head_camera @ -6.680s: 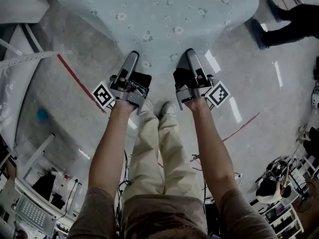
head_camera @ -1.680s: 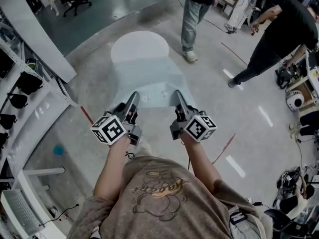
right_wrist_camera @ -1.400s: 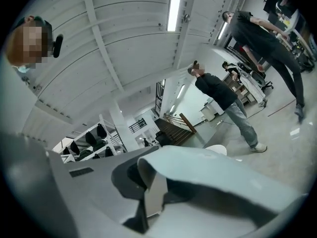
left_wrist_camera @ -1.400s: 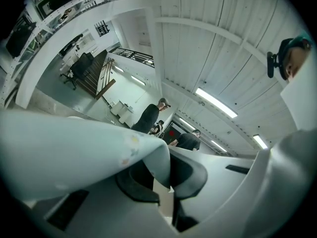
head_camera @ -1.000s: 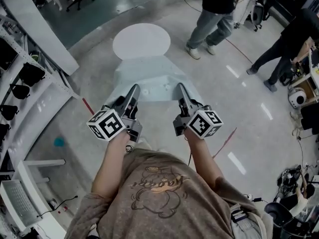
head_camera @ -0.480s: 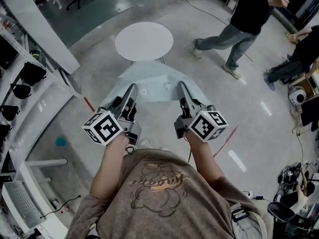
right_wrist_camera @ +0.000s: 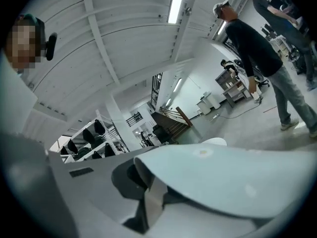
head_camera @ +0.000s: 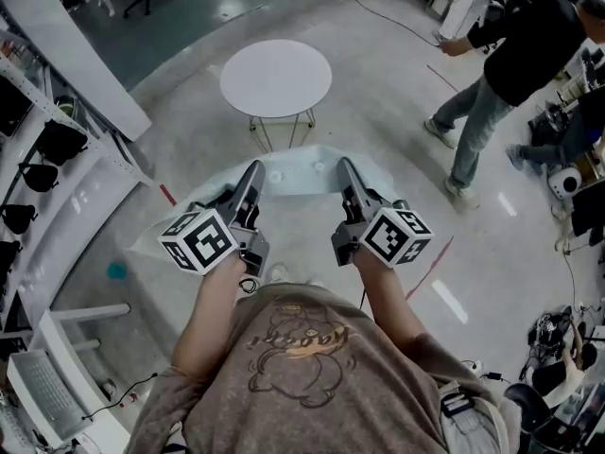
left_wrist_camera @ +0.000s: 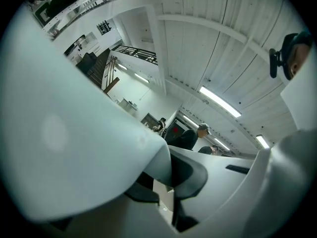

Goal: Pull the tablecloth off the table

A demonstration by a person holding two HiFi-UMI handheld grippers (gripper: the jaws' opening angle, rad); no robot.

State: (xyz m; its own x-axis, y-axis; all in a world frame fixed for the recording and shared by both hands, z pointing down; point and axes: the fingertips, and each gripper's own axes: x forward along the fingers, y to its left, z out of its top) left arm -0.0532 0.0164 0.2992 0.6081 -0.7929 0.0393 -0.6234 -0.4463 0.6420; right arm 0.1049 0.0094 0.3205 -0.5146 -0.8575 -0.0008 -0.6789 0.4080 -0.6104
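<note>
The pale blue tablecloth (head_camera: 301, 172) with small flowers hangs in the air between my two grippers, off the table. The round white table (head_camera: 276, 76) stands bare beyond it on its thin legs. My left gripper (head_camera: 253, 172) is shut on the cloth's near left edge, and my right gripper (head_camera: 347, 169) is shut on its near right edge. In the left gripper view the cloth (left_wrist_camera: 74, 148) billows over the pinched jaws of the left gripper (left_wrist_camera: 167, 182). The right gripper view shows the cloth (right_wrist_camera: 228, 177) folding out of the closed right gripper (right_wrist_camera: 146, 192).
A person in dark top and jeans (head_camera: 501, 74) walks at the right. White shelving with dark items (head_camera: 47, 149) lines the left side. A red tape line (head_camera: 430, 268) and a small teal thing (head_camera: 115, 270) mark the floor.
The cloth has slid fully off the table, whose white top now stands bare and apart from it. Both grippers drew back with the cloth. The person at the right walked on.
</note>
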